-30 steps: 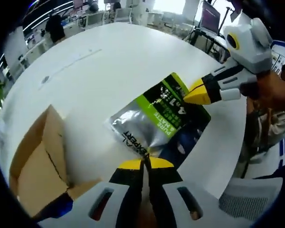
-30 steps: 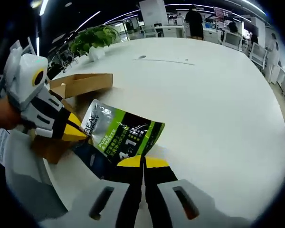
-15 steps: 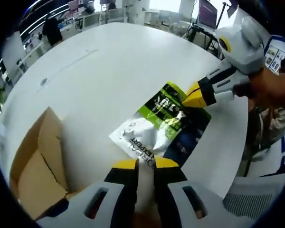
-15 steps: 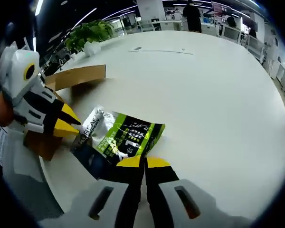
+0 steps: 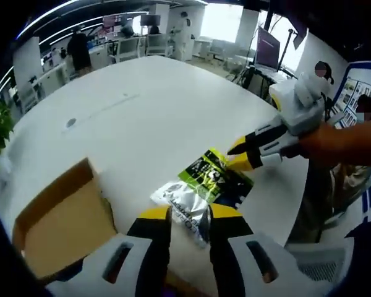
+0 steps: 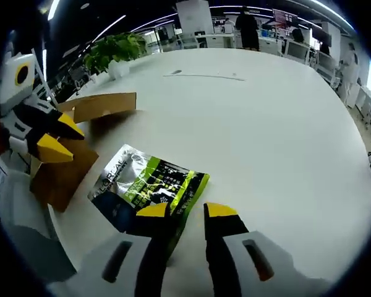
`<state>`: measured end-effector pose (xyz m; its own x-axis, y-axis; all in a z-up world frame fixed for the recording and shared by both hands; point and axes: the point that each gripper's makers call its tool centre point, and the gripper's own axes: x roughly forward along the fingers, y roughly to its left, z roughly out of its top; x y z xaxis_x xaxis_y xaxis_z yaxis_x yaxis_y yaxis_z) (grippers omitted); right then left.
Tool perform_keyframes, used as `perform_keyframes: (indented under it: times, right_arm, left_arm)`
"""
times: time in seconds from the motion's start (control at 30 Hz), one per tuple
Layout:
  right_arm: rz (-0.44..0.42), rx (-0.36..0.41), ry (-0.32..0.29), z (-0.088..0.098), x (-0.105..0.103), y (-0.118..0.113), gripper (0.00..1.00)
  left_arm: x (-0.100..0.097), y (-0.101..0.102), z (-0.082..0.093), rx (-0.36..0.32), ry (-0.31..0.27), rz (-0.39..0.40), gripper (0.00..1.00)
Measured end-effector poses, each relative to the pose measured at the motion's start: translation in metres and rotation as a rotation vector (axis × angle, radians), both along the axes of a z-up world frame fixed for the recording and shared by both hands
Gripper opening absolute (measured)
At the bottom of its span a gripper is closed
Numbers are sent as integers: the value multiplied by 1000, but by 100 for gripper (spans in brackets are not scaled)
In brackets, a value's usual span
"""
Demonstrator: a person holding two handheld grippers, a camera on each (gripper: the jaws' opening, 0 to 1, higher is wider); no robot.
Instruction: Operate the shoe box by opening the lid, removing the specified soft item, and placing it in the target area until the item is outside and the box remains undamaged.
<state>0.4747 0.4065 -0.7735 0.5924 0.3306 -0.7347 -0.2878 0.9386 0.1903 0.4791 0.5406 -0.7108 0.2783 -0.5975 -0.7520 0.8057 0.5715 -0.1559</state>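
Both claws, left gripper (image 5: pixel 188 213) and right gripper (image 6: pixel 185 210), are hanging released; the pouch (image 6: pixel 149 185) is looking light, floppy, slick, best pinched at an edge

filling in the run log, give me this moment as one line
stage: item placed | pouch: flat on white table, outside cardboard box | left gripper: open | right gripper: open | box: open, beside pouch

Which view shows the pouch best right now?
The right gripper view: the pouch lies flat on the white table, nearly whole, print readable. In the left gripper view it looks smaller, its near end partly behind the open left tool.
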Motion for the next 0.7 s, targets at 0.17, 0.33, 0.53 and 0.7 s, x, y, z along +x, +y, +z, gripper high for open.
perform_keyframes:
  times: [0.17, 0.33, 0.53, 0.7]
  right_arm:
    - [-19, -3, -24, 16, -3, 2, 20]
    - [-31, -1, -42, 29, -7, 8, 20]
    - [-38, -6, -63, 41, -13, 18, 19]
    - [-35, -5, -74, 49, -19, 30, 20]
  left_arm:
    - [-2, 7, 7, -20, -4, 23, 24]
    - [-2, 18, 11, -34, -7, 47, 24]
    - [0, 41, 20, -50, -34, 78, 24]
    - [-1, 63, 22, -51, -42, 107, 25]
